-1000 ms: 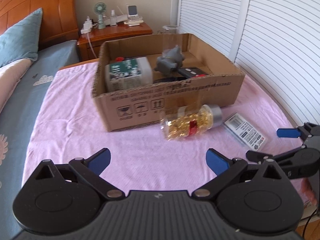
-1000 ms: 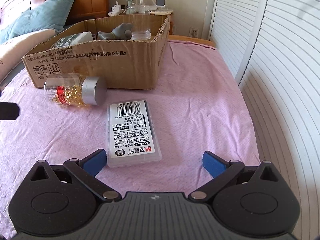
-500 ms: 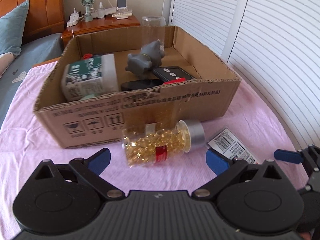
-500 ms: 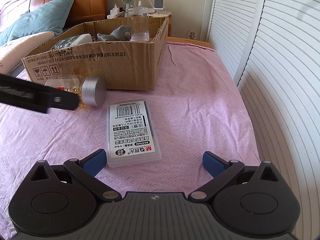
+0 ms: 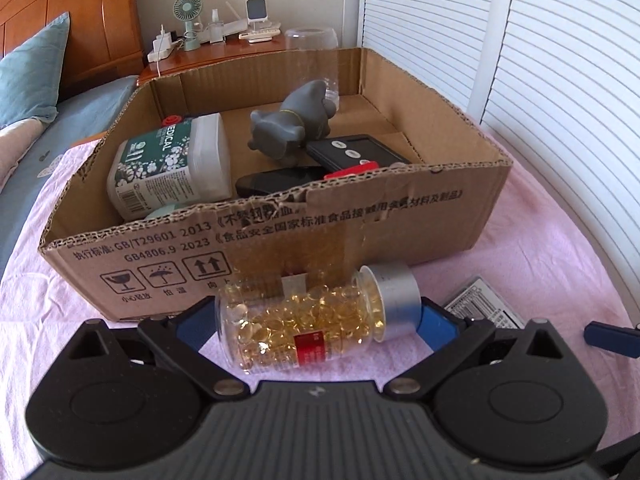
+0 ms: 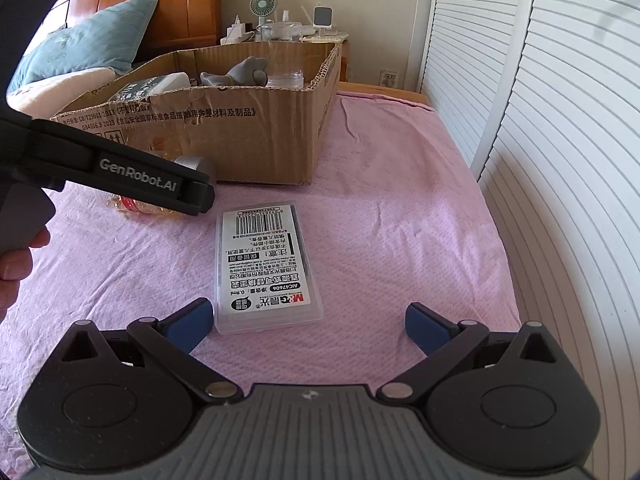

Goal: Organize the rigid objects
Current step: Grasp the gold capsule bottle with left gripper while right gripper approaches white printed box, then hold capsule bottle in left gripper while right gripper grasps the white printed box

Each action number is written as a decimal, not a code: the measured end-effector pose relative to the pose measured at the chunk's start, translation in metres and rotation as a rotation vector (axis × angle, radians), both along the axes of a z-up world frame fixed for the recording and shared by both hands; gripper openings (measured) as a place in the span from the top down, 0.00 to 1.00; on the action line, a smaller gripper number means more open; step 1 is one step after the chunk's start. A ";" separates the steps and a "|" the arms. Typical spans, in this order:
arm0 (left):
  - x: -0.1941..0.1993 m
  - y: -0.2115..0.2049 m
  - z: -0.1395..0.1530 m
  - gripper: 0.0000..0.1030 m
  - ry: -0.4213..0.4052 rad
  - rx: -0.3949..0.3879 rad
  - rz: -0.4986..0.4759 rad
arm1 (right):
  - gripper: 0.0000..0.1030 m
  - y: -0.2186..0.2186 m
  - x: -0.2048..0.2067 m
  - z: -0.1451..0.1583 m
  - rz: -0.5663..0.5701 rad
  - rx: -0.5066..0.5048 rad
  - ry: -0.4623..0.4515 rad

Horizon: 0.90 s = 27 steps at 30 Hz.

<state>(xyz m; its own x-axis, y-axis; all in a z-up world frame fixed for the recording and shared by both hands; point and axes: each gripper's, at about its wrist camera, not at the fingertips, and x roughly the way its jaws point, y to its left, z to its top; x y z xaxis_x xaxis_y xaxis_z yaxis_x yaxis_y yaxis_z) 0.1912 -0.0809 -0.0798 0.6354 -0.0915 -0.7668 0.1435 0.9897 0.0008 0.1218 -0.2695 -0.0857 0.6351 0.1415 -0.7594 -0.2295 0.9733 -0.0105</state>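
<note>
A clear bottle of golden capsules (image 5: 316, 320) with a silver cap lies on its side on the pink cloth, in front of the cardboard box (image 5: 460, 216). My left gripper (image 5: 316, 326) is open with the bottle between its blue pads, one pad at each end. A flat clear plastic case with a barcode label (image 6: 266, 268) lies in front of my right gripper (image 6: 308, 322), which is open and empty; the case's near left corner is by its left pad. The left gripper's arm (image 6: 120, 172) hides most of the bottle in the right wrist view.
The box holds a white medical bottle (image 5: 172, 164), a grey toy animal (image 5: 292, 124), a black remote (image 5: 356, 152) and a clear jar (image 5: 316, 52). White louvred doors (image 6: 560, 120) line the right side. A nightstand (image 5: 224, 52) with a small fan stands behind the box.
My left gripper moved forward toward the box until the capsule bottle came between its open pads. My right gripper and the plastic case stayed still.
</note>
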 end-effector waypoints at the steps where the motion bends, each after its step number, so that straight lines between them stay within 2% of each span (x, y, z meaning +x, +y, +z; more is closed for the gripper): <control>1: -0.001 0.000 0.001 0.05 -0.002 0.004 -0.001 | 0.00 0.000 0.000 0.000 -0.002 0.000 0.001; 7: -0.011 0.012 0.004 0.08 0.009 0.026 -0.018 | 0.00 -0.004 0.005 0.003 -0.008 -0.008 0.025; 13: -0.032 0.040 0.006 0.08 0.027 0.046 -0.024 | 0.00 -0.024 0.018 0.003 -0.123 -0.013 0.042; 17: -0.045 0.055 0.006 0.09 0.021 0.059 -0.012 | 0.00 -0.015 0.021 0.007 -0.136 -0.057 0.058; 23: -0.055 0.071 0.012 0.09 -0.017 0.041 -0.017 | 0.00 0.018 0.014 0.007 -0.002 -0.025 0.114; 27: -0.056 0.076 0.014 0.09 -0.031 0.021 -0.024 | 0.00 0.033 0.021 0.006 0.026 -0.024 0.127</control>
<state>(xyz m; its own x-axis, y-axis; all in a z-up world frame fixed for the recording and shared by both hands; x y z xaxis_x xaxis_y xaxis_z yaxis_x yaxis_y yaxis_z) 0.1352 -0.0053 -0.0656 0.6568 -0.0911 -0.7485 0.1669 0.9856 0.0265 0.1424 -0.2366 -0.0793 0.5295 0.1374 -0.8371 -0.2560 0.9667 -0.0032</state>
